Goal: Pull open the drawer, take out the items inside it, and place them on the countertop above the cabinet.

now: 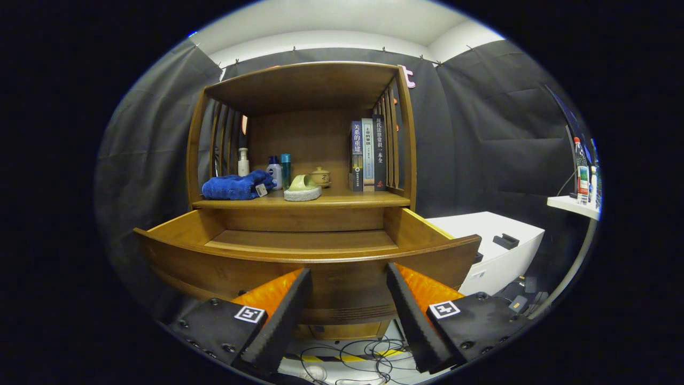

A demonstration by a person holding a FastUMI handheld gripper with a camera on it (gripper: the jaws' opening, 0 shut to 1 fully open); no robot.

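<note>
your drawer (304, 251) stands pulled open and looks bare, the blue cloth (235, 187) and sponge (302, 190) sit on the table (342, 201), your hand-held gripper (347, 299) spread wide, holding nothing.

view: rides on gripper (348, 278) | faces forward – level at cabinet (304, 160) front | near: open drawer (304, 256) just ahead of fingers (278, 315) – parted, holding nothing

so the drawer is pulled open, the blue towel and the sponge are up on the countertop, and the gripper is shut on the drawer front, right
Not quite: the gripper is open, its fingers spread apart in front of the drawer front, pressing on nothing. The rest holds in the gripper view: the drawer is pulled open, and the blue towel and the sponge lie on the countertop.
</note>
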